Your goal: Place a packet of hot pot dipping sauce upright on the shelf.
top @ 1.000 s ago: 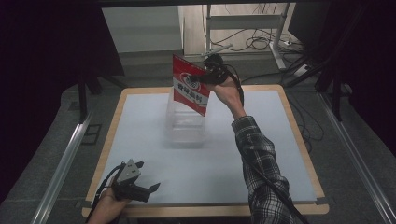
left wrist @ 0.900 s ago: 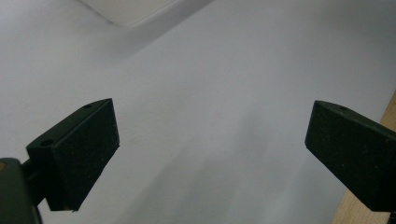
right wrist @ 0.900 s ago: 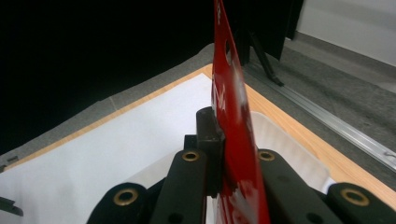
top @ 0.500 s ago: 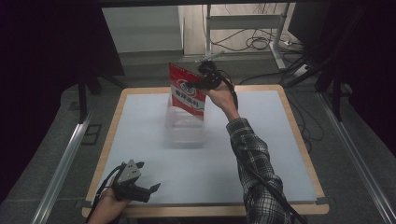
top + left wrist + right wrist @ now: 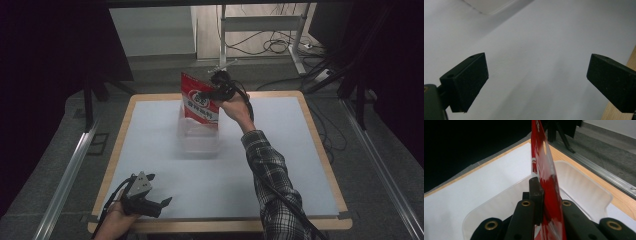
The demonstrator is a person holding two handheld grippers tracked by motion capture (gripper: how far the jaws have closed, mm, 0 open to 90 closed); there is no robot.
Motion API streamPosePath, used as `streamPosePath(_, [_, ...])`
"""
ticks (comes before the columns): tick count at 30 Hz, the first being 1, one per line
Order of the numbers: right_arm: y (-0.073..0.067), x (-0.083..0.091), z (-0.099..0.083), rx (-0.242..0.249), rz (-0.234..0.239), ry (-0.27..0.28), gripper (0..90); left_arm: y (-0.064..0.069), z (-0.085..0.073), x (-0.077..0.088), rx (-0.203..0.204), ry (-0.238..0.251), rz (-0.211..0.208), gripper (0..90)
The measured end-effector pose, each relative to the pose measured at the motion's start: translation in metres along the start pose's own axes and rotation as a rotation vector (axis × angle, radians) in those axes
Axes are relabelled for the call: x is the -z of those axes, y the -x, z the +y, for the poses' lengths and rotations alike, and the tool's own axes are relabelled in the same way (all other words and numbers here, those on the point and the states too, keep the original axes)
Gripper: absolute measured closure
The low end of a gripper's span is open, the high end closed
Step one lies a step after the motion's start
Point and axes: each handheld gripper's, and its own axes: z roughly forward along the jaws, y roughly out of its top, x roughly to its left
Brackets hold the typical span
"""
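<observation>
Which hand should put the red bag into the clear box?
Right, probably. The right gripper is already shut on the red bag, holding it just above the clear box. The left gripper is open, holds nothing, and sits at the table's near edge, far from the box.

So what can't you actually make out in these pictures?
- Print on the red packet: too small in the high view, edge-on and blurred in the right gripper view.
- Clear tub contents: blurred, packet in front.
- Right gripper far jaw: behind the packet.
- Left gripper: handle cut off.
</observation>
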Motion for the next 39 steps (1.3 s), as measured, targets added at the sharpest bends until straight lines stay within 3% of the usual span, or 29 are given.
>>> streamPosePath(9, [-0.004,0.001,0.001,0.011,-0.035,-0.006,84.7,0.0,0.0,0.0,0.0,0.001,-0.002,3.7])
streamPosePath(15, [-0.003,0.004,-0.001,0.004,-0.013,0.02,76.1,0.0,0.0,0.0,0.0,0.001,-0.002,3.7])
streamPosePath(39, [-0.008,0.019,-0.002,0.049,-0.074,0.043,38.3,0.0,0.0,0.0,-0.004,-0.004,-0.001,4.4])
